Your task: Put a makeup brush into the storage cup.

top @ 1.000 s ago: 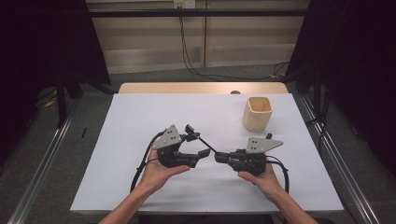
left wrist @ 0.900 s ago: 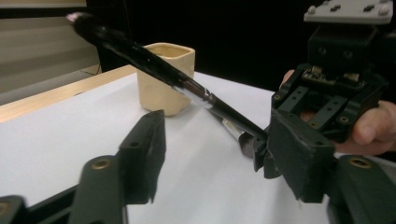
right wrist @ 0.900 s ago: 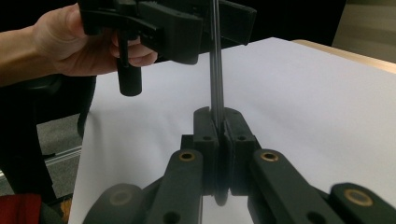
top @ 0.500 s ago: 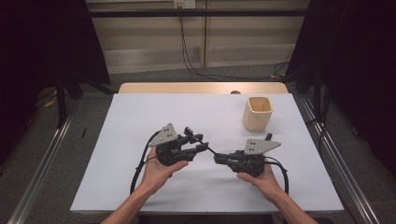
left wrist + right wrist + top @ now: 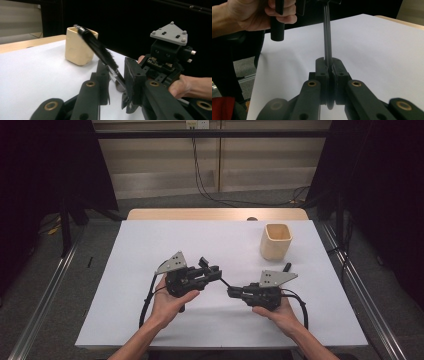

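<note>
A thin black brush spans the gap between my two grippers, just above the white table. My right gripper is shut on its slim handle, which rises straight out of the closed jaws. My left gripper has just been closing on the other end. The bristled part runs down between its jaws, and they now sit tight against it on both sides. A hand holds each gripper near the table's front.
A cream square cup stands upright at the back right of the table, and the left gripper view has it beyond the brush tip. Cables trail from both grippers toward the front edge. A wooden strip borders the far side.
The left gripper's jaws have closed from wide apart to tight around the brush. Both hands and the right gripper have kept their places.
</note>
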Tool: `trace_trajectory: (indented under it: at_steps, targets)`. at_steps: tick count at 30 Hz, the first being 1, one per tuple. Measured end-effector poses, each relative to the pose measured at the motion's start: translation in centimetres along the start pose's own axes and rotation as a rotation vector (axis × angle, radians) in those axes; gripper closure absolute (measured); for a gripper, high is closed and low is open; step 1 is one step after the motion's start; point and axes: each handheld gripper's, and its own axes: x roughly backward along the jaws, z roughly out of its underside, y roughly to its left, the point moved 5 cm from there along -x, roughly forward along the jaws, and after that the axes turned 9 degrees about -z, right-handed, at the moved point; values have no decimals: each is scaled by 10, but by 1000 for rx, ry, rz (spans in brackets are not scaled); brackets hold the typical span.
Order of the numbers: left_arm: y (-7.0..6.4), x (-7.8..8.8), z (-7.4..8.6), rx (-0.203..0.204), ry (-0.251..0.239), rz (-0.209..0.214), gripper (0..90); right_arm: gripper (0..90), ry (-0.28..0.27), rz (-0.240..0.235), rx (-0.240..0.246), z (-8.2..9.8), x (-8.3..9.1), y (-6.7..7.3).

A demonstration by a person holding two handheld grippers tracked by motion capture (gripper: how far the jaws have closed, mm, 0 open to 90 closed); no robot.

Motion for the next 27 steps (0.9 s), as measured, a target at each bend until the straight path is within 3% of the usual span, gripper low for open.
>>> trace_trajectory:
  at_steps: [5, 16, 27]
  targets:
    - [-4, 1, -2, -27, 6, 5, 787, 849, 17, 6, 0, 1, -3, 1]
    - [-14, 1, -5, -21, 14, 55, 849, 820, 15, 10, -18, 3, -5, -1]
    - [-13, 2, -6, -19, 22, 51, 855, 675, 4, 4, -22, 2, -5, 1]
